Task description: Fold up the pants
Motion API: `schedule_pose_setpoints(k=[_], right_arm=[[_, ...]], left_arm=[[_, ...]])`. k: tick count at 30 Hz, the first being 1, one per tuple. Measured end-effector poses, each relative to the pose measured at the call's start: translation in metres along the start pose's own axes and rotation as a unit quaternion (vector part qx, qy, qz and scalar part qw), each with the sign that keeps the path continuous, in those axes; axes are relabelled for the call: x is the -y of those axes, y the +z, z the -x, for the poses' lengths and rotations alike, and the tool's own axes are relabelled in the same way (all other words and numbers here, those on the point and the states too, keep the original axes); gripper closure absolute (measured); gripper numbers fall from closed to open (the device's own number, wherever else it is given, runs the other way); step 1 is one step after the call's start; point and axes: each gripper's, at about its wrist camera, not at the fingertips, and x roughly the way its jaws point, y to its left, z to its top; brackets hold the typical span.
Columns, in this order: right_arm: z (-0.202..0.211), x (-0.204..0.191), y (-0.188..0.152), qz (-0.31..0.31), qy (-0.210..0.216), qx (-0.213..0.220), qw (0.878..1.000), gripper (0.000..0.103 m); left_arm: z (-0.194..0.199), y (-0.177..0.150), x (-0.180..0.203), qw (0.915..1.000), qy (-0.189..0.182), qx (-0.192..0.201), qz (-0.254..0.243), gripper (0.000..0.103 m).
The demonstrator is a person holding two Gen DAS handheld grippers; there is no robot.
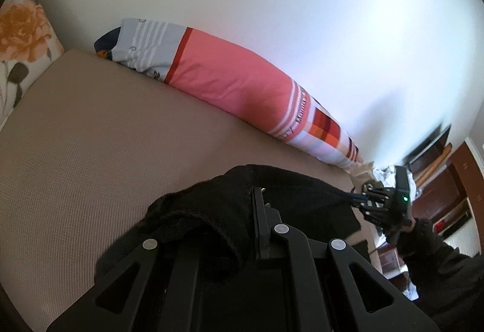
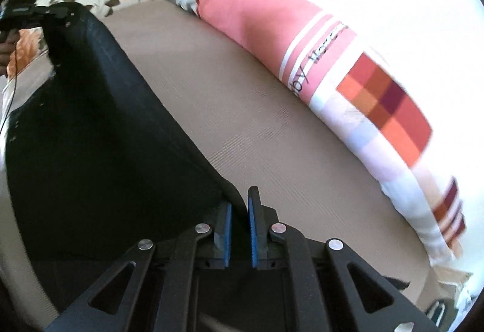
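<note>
Black pants (image 2: 90, 120) hang stretched between my two grippers above a beige bed. In the left wrist view the pants (image 1: 211, 211) drape over my left gripper (image 1: 254, 195), which is shut on the cloth; one finger is buried in the fabric. My right gripper (image 1: 361, 198) pinches the far edge of the pants at the right. In the right wrist view its blue pads (image 2: 225, 223) stand close together, and my right gripper (image 2: 240, 202) grips a thin fold at the tips. My left gripper (image 2: 57, 12) holds the other corner at the upper left.
The beige bed cover (image 1: 90, 150) spreads below. A long pink striped bolster (image 1: 236, 80) lies along the white wall. A floral pillow (image 1: 21, 29) sits at the bed's end. A dark sleeve (image 1: 429, 238) and wooden furniture (image 1: 453, 186) are at the right.
</note>
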Motion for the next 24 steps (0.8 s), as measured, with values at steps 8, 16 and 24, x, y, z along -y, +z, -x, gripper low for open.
schedule_pose_setpoints(k=[8,16,24], right_arm=[[0.056,-0.069,-0.069,-0.031,0.01,-0.006,0.999,0.096],[0.03,-0.126,-0.128,-0.059,0.077,-0.067,0.993,0.097],[0.002,-0.134,-0.136,-0.075,0.085,-0.098,0.989,0.096]], left_arm=[[0.048,-0.074,0.001,0.9993,-0.011,-0.032,-0.015,0.091],[0.053,-0.152,-0.029,0.9897,0.016,-0.14,-0.024,0.086],[0.052,-0.175,-0.031,0.9812,0.061,-0.18,-0.03,0.077]])
